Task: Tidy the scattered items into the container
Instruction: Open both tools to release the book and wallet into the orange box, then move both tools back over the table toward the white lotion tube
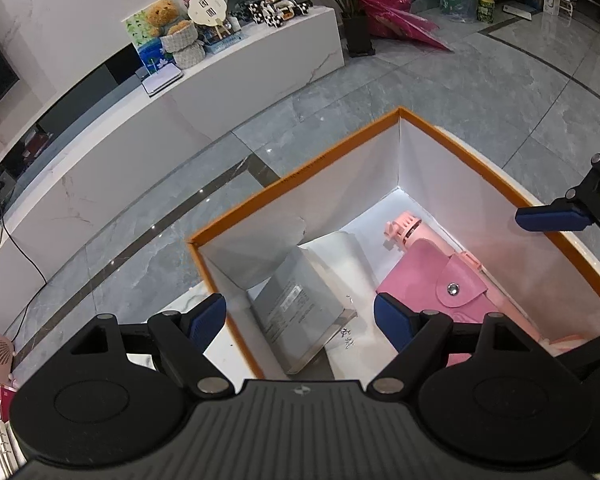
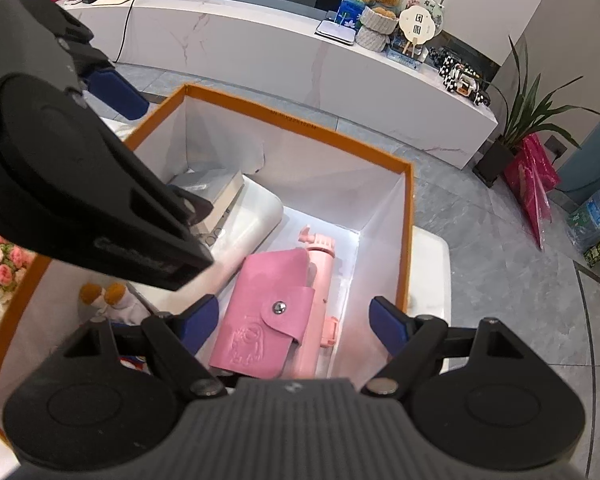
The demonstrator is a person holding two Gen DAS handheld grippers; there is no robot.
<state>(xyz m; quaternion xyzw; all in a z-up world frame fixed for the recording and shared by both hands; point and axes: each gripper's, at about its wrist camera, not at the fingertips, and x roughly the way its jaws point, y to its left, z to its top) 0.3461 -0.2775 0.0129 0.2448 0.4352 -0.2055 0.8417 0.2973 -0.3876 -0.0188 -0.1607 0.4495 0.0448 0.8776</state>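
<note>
Right wrist: right gripper (image 2: 290,326) jaws apart, empty, above box (image 2: 408,216). Wallet (image 2: 260,308) flat on box floor, overlapping pink stick (image 2: 318,280); book (image 1: 296,304) leans on wall. Left gripper (image 1: 300,320) also apart, empty, straddling rim. Looks like release done.

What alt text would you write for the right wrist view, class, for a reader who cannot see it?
The open right gripper hovers empty over an orange-rimmed white box holding a pink snap wallet, a pink selfie stick beside it and a grey book. The left gripper crosses the upper left.

Wallet (image 2: 260,312) and book (image 1: 296,308) inside box (image 2: 407,240)
</note>
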